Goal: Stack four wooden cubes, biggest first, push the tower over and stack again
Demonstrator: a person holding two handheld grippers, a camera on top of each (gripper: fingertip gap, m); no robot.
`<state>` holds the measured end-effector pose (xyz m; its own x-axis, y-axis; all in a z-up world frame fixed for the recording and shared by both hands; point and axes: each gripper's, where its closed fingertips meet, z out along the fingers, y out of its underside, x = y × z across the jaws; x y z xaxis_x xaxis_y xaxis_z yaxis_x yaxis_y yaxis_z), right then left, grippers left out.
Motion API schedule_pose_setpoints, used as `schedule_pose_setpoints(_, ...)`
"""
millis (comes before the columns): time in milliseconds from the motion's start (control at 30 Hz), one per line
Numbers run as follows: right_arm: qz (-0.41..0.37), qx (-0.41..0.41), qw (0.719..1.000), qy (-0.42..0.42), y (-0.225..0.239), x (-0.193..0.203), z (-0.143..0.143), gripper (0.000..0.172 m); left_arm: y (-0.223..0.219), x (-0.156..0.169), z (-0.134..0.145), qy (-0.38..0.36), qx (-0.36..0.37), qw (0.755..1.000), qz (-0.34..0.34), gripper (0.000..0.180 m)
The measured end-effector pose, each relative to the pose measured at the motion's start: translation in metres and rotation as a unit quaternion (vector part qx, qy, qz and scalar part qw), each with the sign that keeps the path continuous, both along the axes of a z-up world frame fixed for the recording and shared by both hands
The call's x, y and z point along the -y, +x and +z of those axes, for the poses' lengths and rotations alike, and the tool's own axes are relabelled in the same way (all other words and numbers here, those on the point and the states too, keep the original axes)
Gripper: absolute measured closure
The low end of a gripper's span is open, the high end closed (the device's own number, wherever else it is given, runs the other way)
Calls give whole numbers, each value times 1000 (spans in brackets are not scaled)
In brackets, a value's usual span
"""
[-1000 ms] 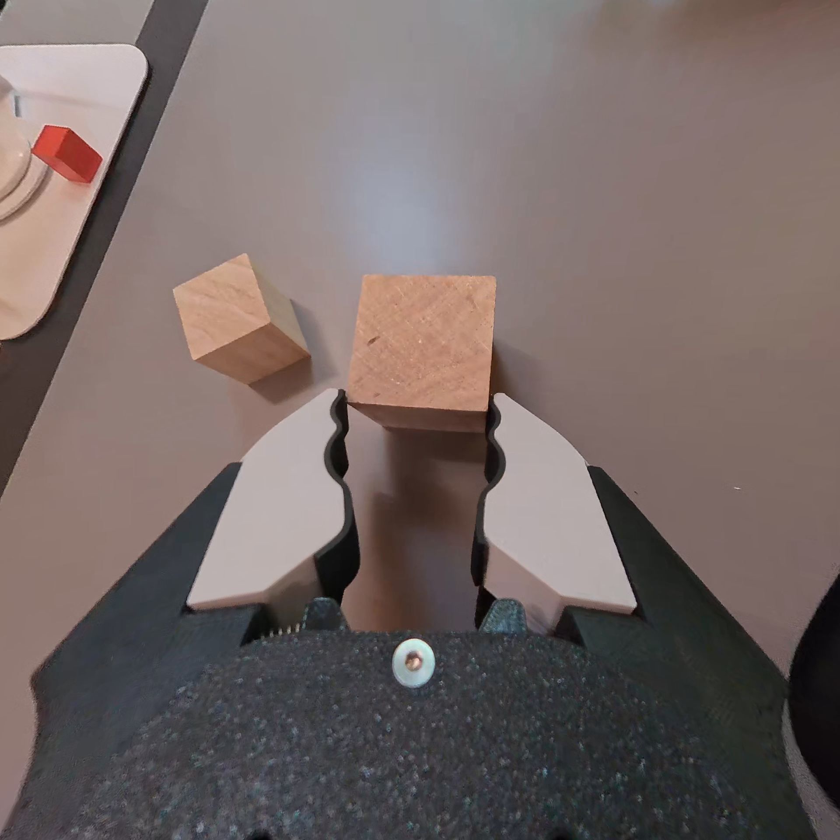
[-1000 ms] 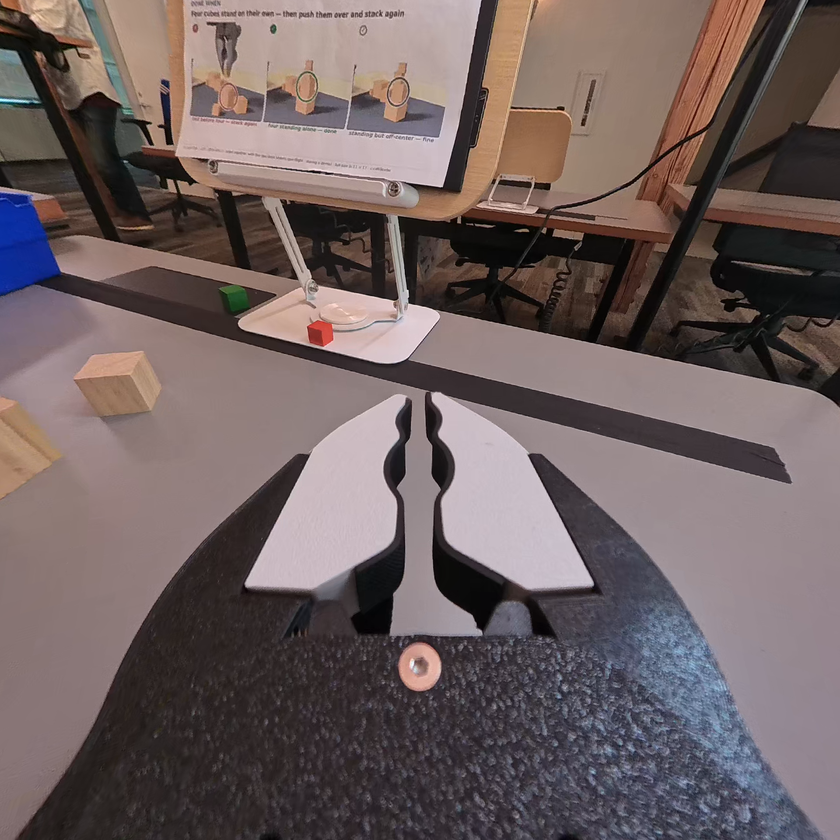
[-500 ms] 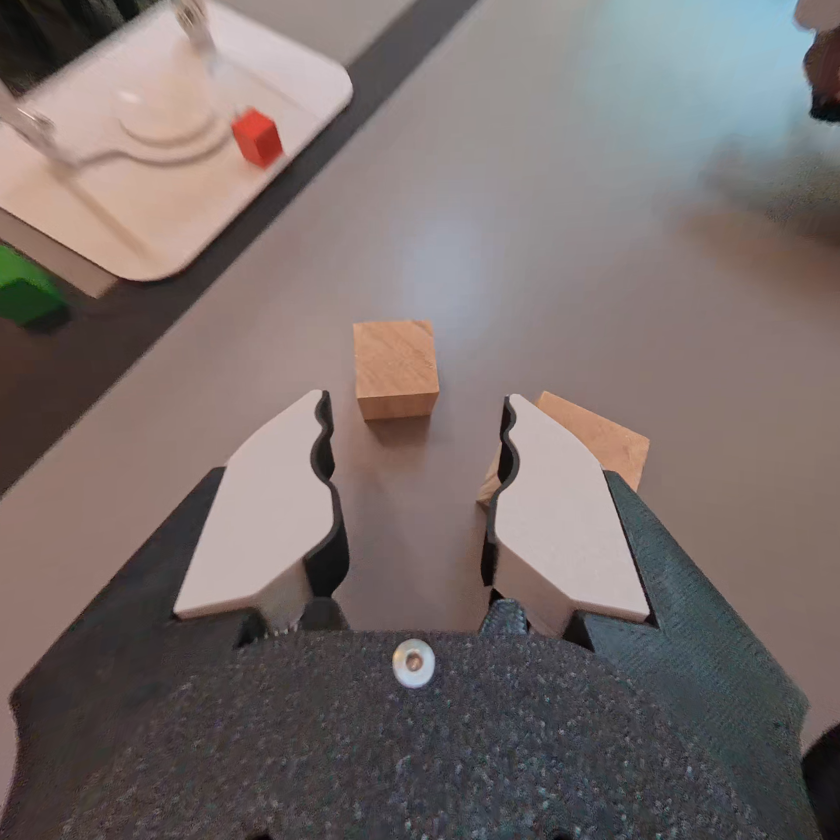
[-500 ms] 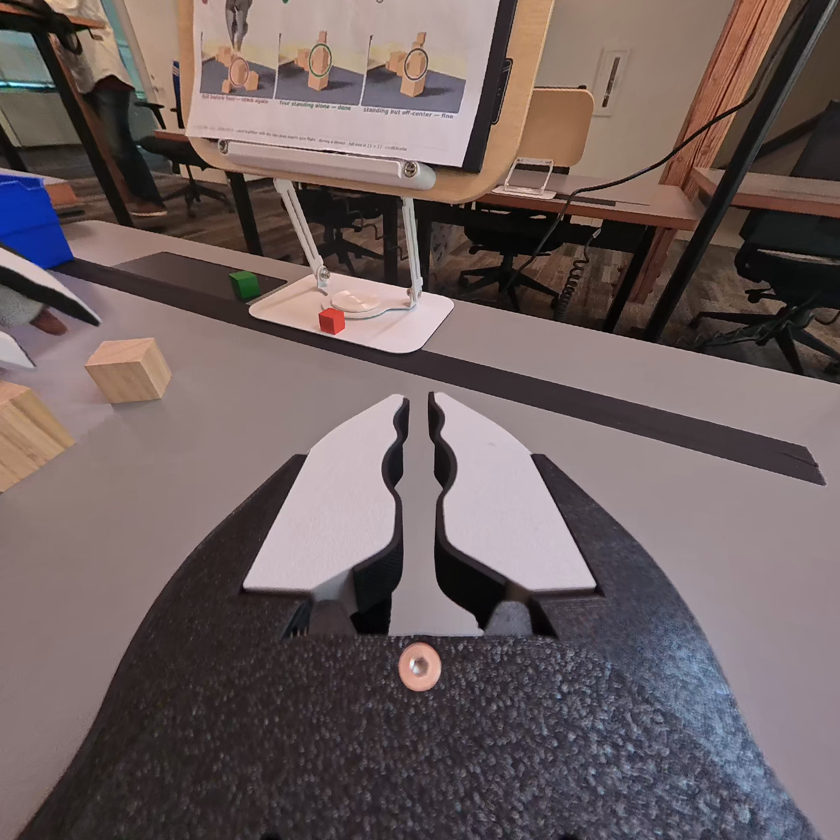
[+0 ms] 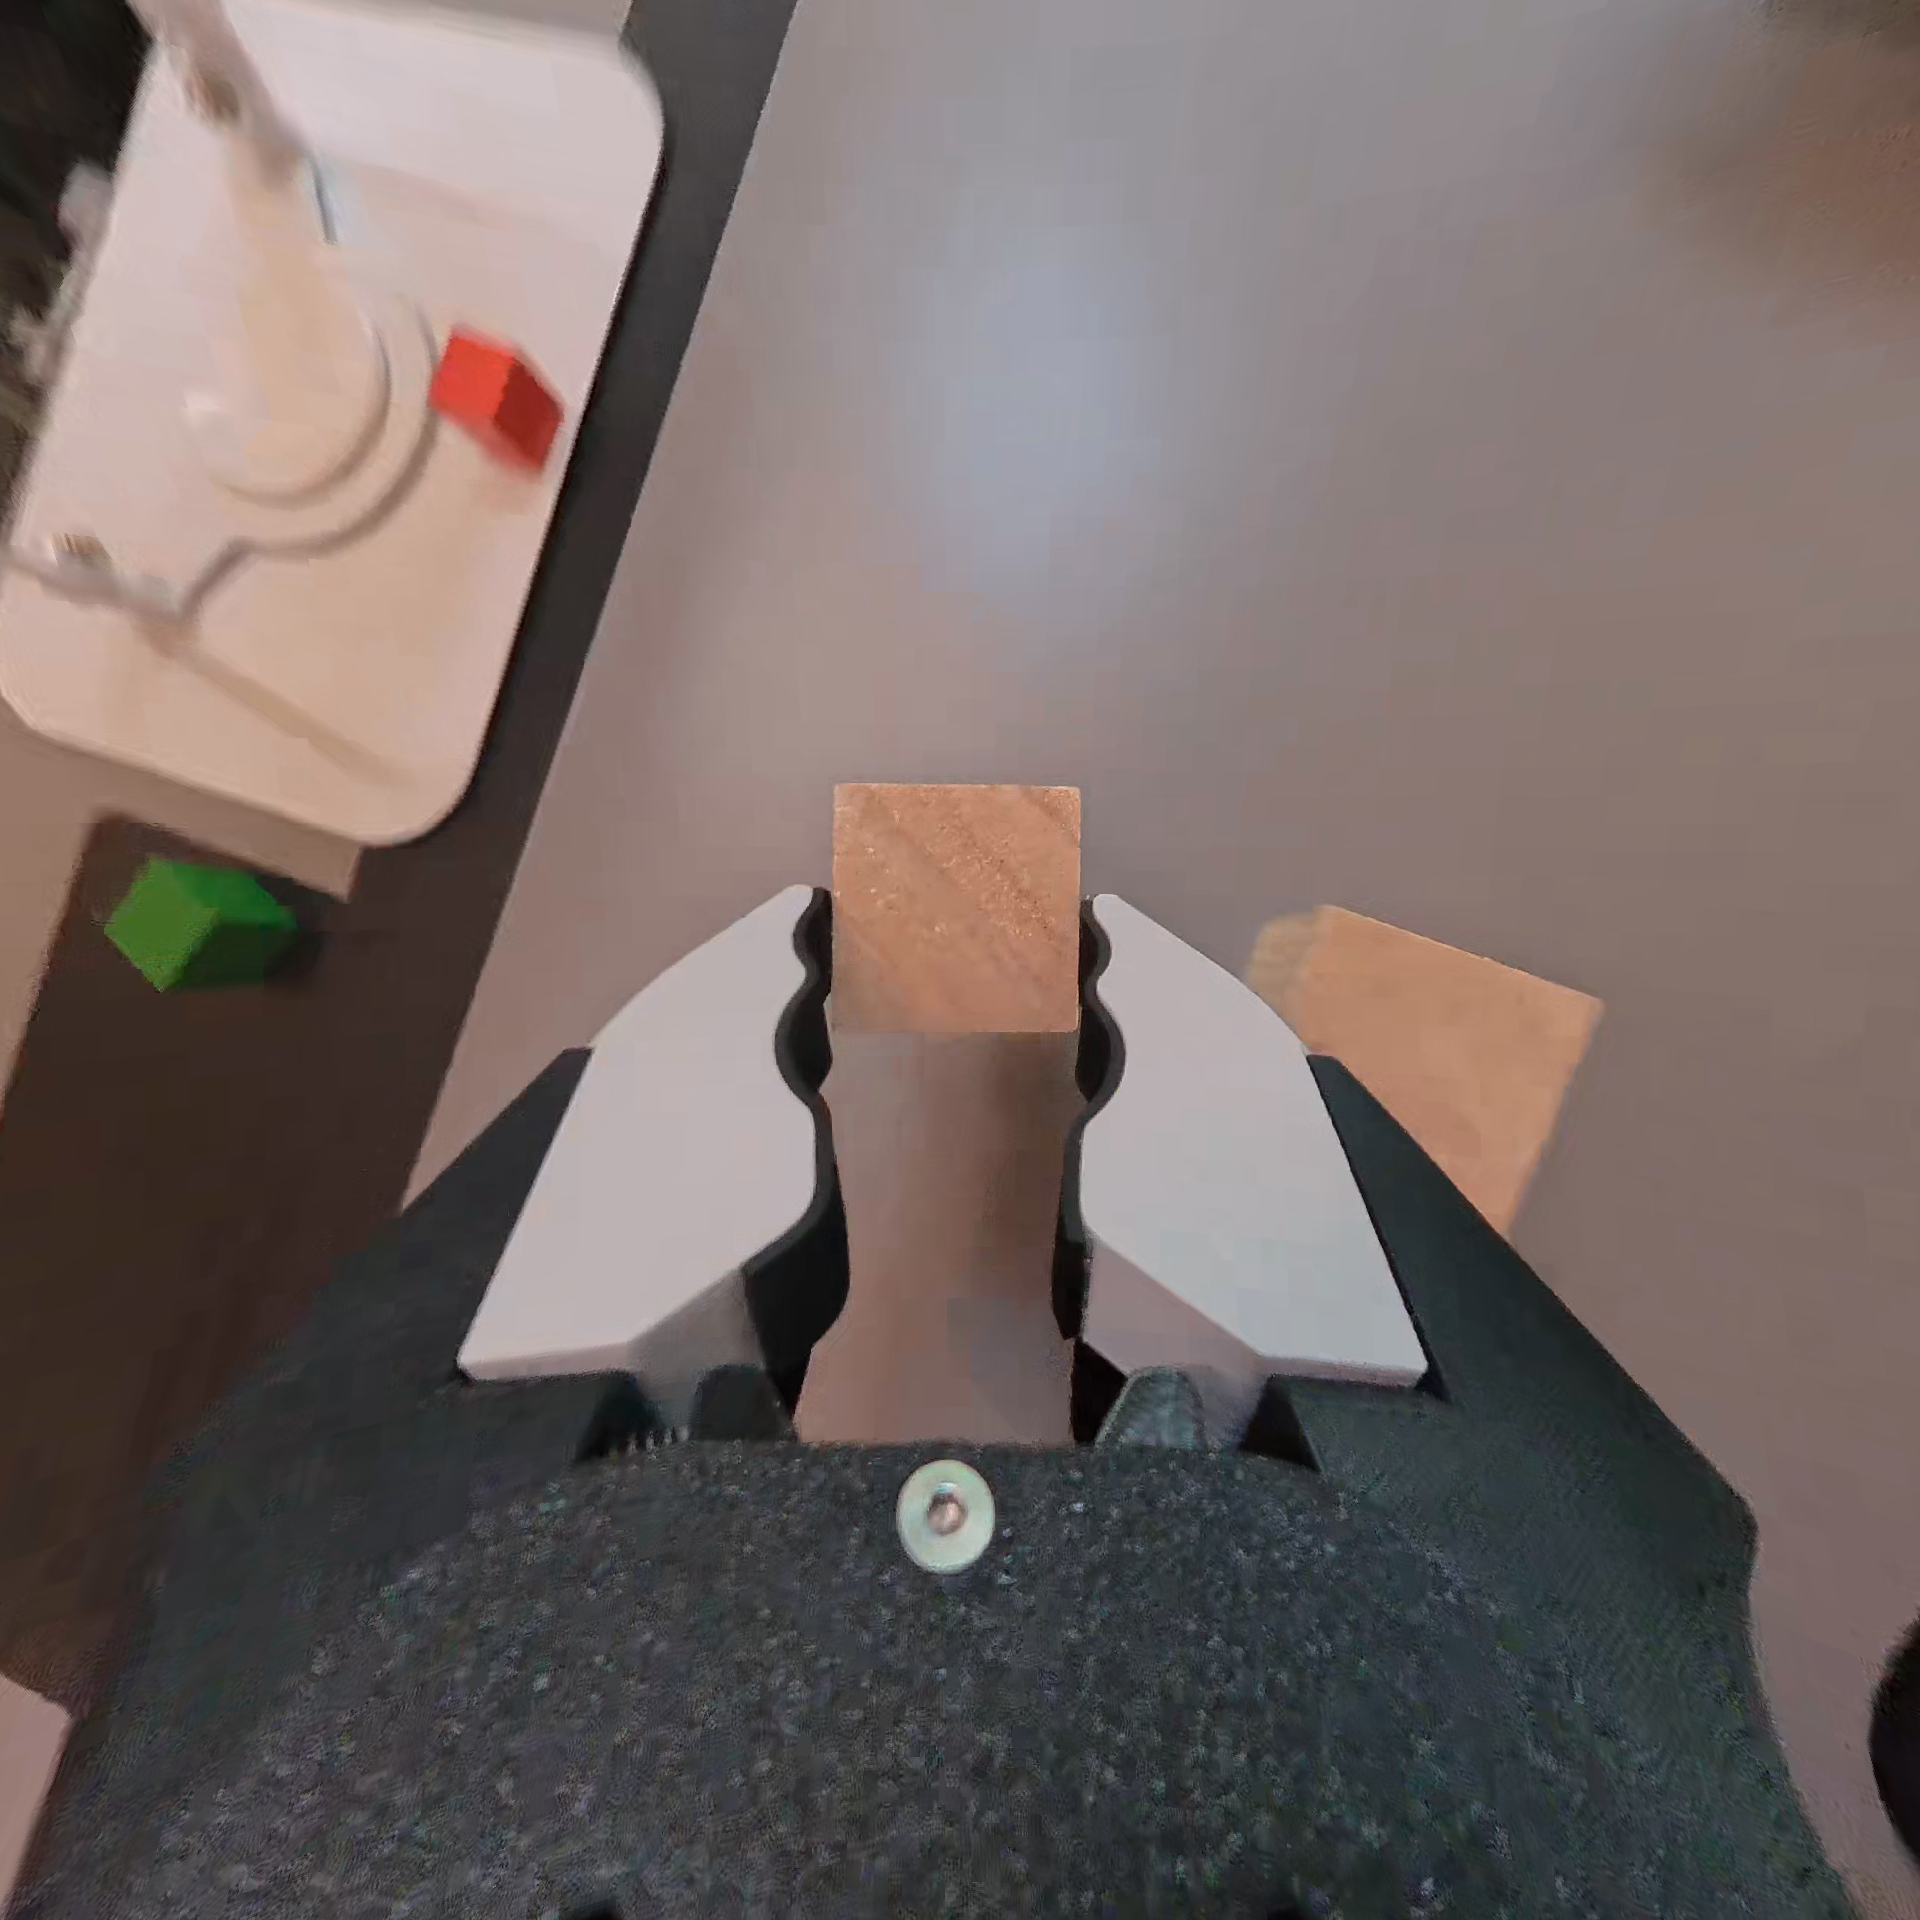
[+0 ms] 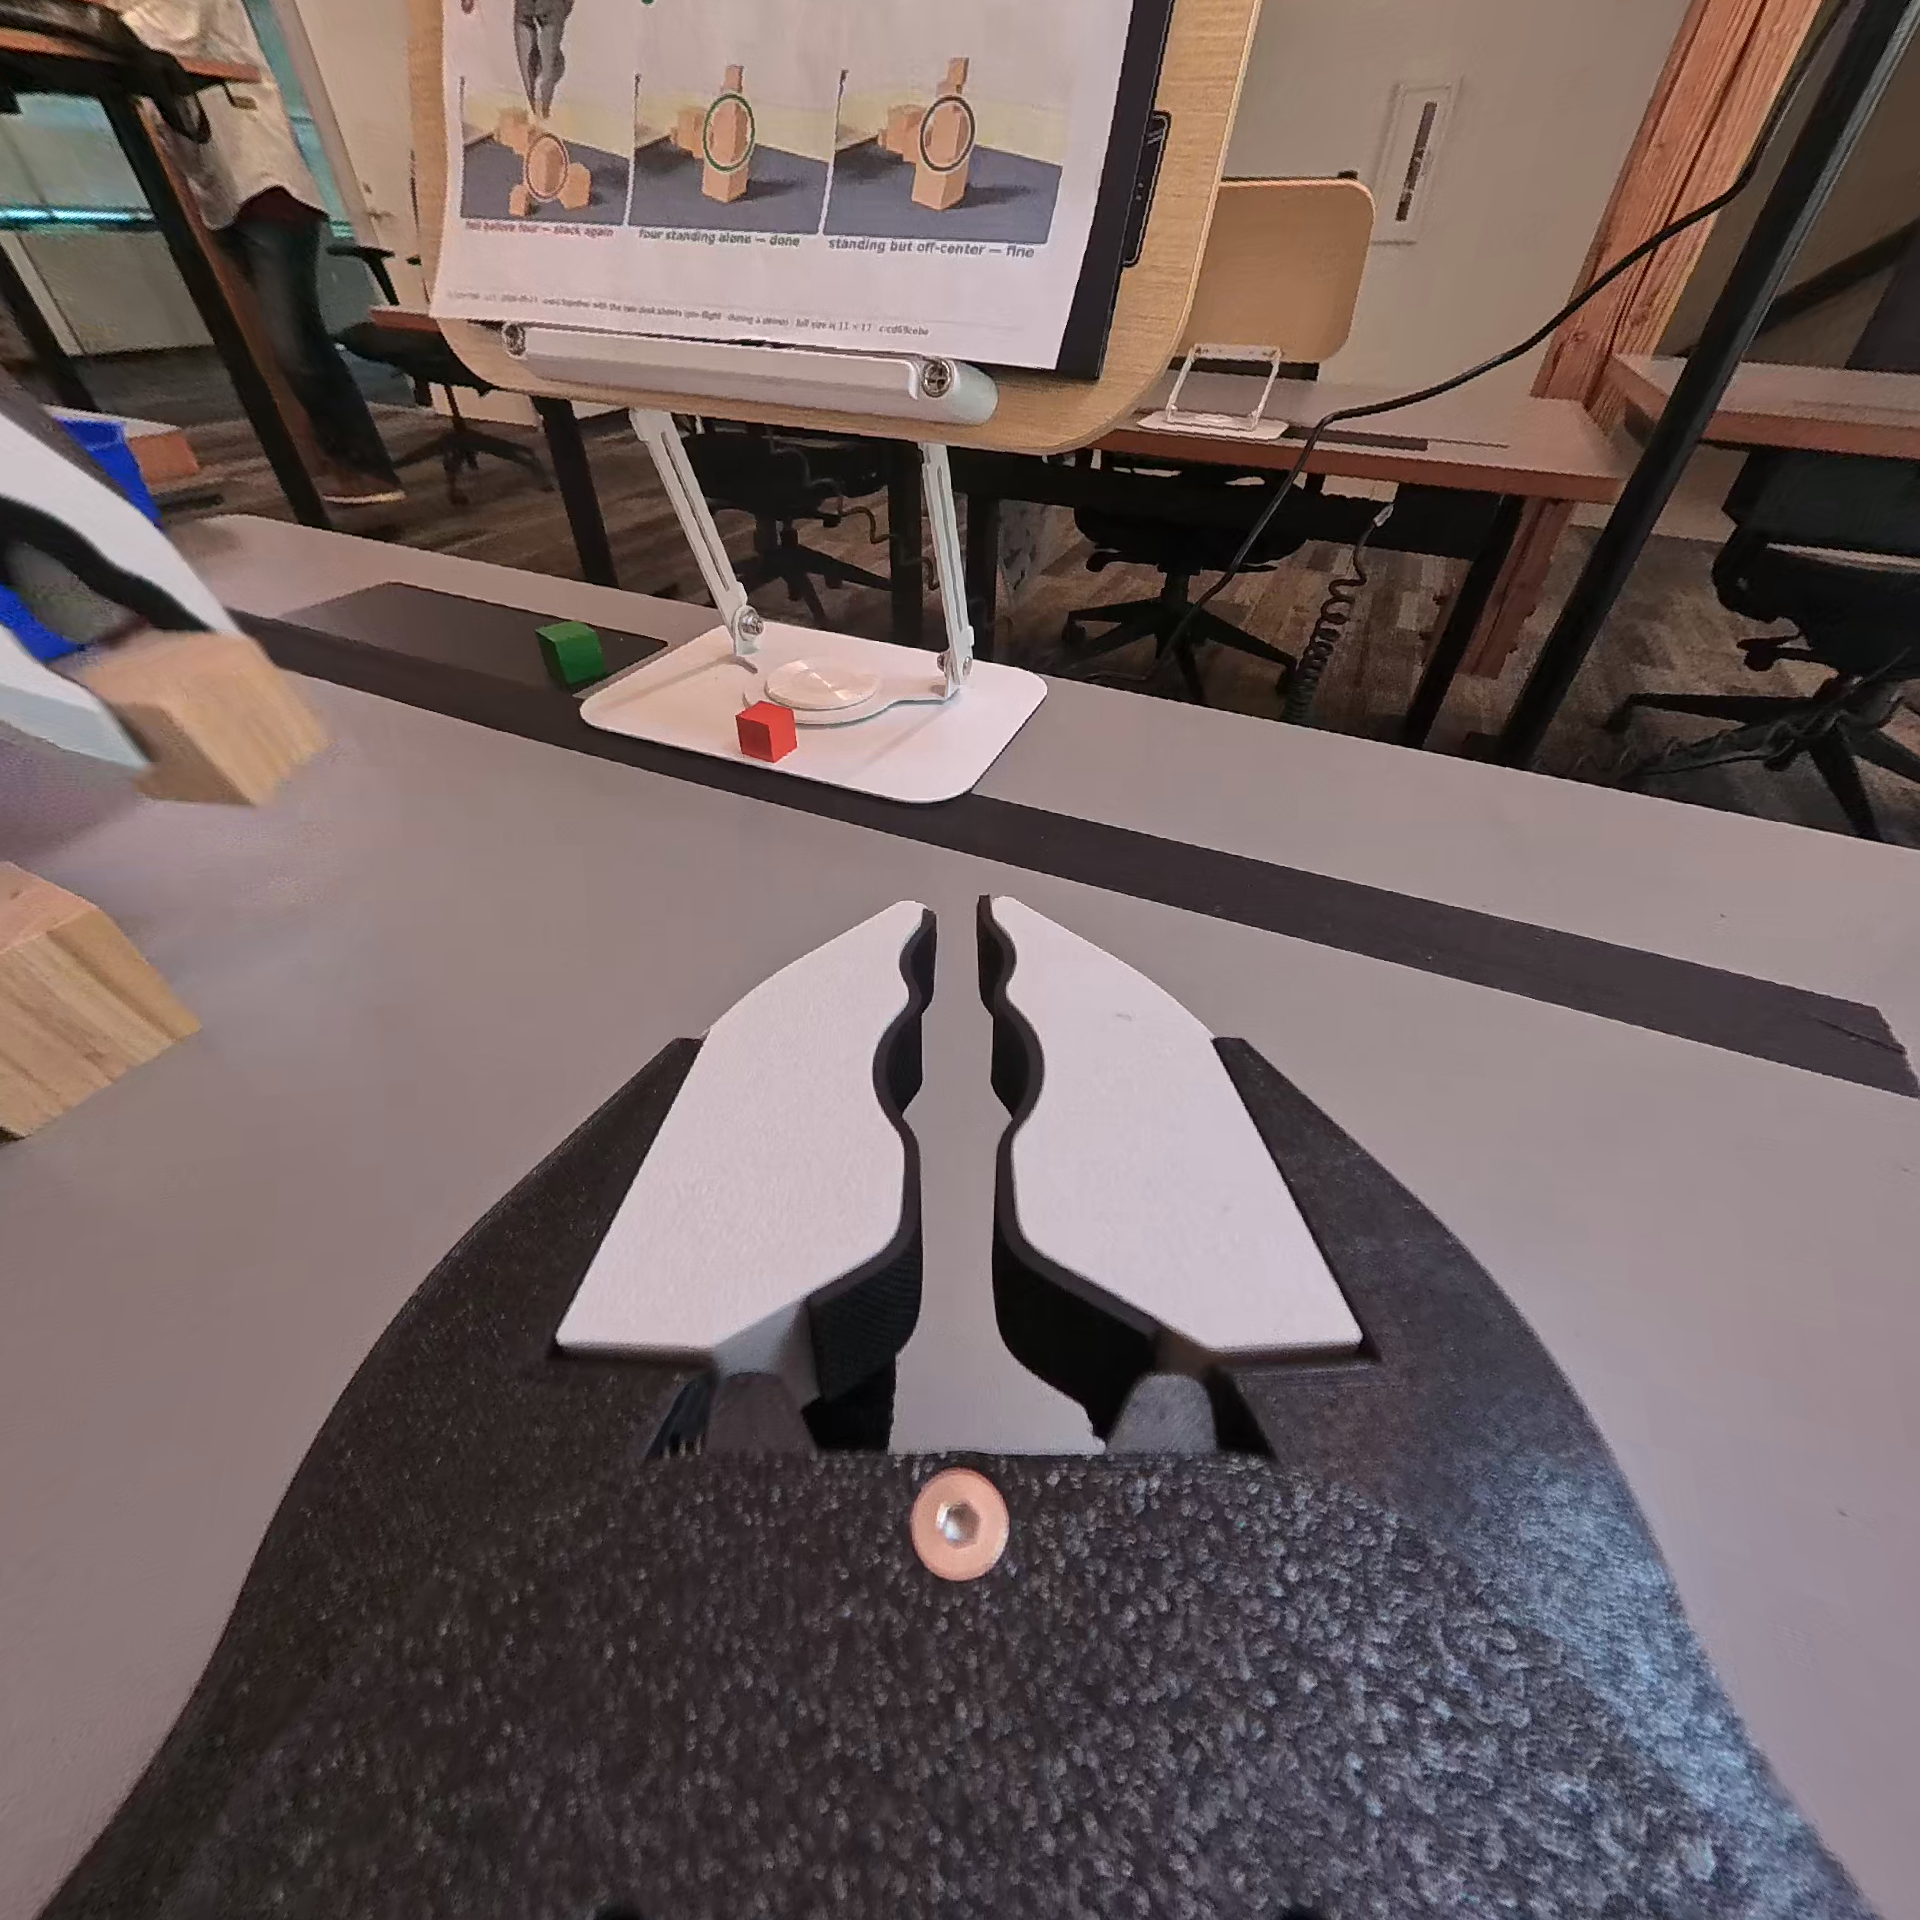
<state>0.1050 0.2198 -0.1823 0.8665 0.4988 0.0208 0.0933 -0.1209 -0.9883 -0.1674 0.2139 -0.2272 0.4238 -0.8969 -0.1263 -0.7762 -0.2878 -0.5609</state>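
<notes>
Left wrist view: the left gripper (image 5: 956,935) is pinching a small wooden cube (image 5: 956,906) right at its fingertips, pointing steeply down at the grey table (image 5: 1351,468), with a bigger wooden block (image 5: 1455,1070) sitting just right of the fingers. Right wrist view: the right gripper (image 6: 956,914) is hovering low and level, its fingers nearly closed on nothing, with the lifted cube (image 6: 208,717) showing far to their left.

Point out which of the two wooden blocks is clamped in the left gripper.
The smaller wooden block, square-on between the left gripper's fingertips, both pads against its sides. The larger wooden block lies free on the table, right of the fingers.
</notes>
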Motion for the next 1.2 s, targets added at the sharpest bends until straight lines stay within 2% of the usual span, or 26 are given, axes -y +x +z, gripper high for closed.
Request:
schedule_pose_setpoints(133, 4, -1, 1000, -2, -2, 0, 0, 164, 13, 49, 51, -9, 47, 992, -119, 136)
schedule_pose_setpoints(200, 7, 0, 1000, -3, -4, 1, -1, 165, 14, 72, 54, -25, 37, 986, -159, 136)
schedule_pose_setpoints(267, 9, 3, 1000, -3, -5, 1, -2, 165, 14, 86, 44, -46, 25, 983, -175, 136)
schedule_pose_setpoints(367, 9, 4, 1000, -2, -5, 2, -2, 165, 13, 91, 26, -61, 15, 983, -174, 136)
schedule_pose_setpoints(533, 9, 2, 1000, -2, -4, 2, -1, 165, 15, 92, 13, -76, 25, 980, -180, 136)
schedule_pose_setpoints(1200, 5, 0, 1000, -1, 0, 0, -1, 165, 14, 90, 2, -75, 47, 980, -177, 136)
